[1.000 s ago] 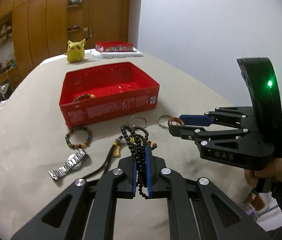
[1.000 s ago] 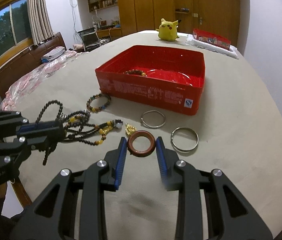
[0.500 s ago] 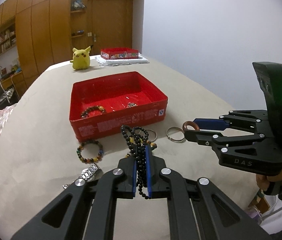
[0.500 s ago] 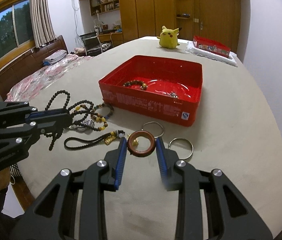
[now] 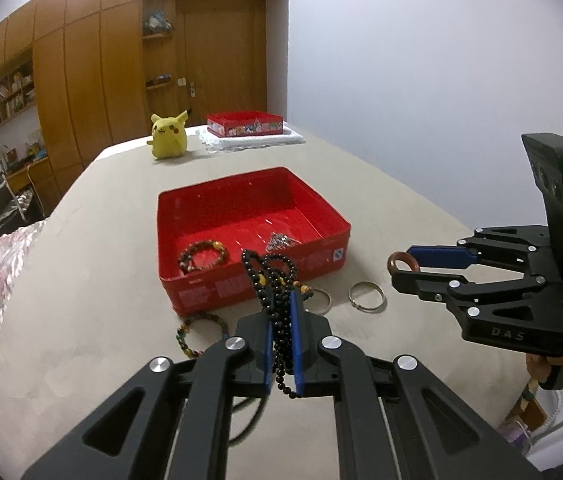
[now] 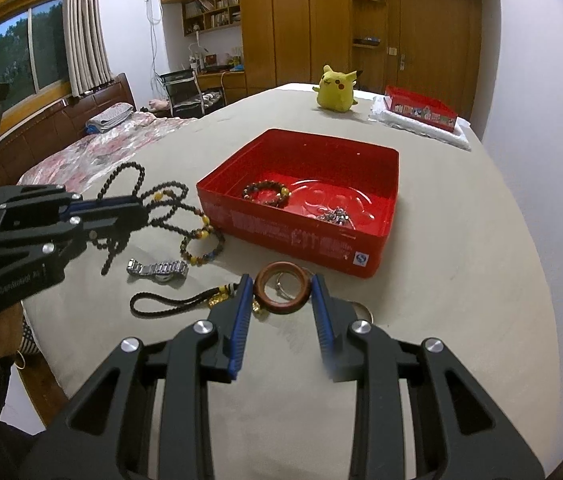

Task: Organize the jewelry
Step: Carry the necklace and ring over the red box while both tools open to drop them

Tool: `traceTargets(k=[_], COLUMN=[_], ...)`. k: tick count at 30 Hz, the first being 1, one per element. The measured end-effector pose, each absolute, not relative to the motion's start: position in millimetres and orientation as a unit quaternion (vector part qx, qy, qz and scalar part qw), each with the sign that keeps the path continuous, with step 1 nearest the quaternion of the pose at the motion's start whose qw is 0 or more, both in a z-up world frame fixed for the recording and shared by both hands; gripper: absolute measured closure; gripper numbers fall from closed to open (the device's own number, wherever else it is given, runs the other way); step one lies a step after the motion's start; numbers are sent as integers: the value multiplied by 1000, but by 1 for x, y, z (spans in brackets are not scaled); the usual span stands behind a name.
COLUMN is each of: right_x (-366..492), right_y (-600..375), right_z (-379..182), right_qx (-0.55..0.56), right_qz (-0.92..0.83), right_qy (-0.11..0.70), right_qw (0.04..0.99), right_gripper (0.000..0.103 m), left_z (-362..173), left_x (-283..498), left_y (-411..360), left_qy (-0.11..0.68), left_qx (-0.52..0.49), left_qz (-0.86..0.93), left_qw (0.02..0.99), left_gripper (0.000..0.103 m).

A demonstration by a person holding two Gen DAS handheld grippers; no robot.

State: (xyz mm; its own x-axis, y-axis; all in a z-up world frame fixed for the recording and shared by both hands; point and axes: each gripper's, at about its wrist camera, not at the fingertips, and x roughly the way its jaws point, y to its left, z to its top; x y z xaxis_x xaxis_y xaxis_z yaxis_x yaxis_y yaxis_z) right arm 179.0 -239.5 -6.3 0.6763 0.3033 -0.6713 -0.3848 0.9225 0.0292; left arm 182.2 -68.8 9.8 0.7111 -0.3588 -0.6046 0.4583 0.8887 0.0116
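Both grippers have risen off the table (image 6: pixel 441 280). The left gripper (image 5: pixel 281 316) has lifted the black bead necklace (image 5: pixel 271 280) clear, so its loops now hang in the air in front of the red box (image 5: pixel 209 292) instead of trailing beside the watch (image 6: pixel 157 270). The right gripper (image 6: pixel 281 292) has carried the brown ring (image 6: pixel 281 294) up from beside the two metal rings (image 5: pixel 367 298), and it now hovers above them

Black bead necklace (image 5: pixel 277 300) dangling, brown ring (image 6: pixel 281 288) upright (both lifted), near red box (image 6: pixel 313 200)
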Motion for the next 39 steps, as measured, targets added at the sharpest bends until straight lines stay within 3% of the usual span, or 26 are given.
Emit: traceTargets(k=[20, 39], right_x=[246, 354], right_y=[-247, -237], right_z=[12, -36], right_qx=[-63, -62], right_qz=[183, 173], right_qy=[357, 414], right_qw=[914, 891], right_gripper=[75, 75], left_z=[30, -12], left_x=[250, 343], left_y=[-63, -72], left_qy=[298, 349], left_qx=[107, 98], left_qz=[-208, -219], left_qw=[925, 906], left_gripper=[96, 96])
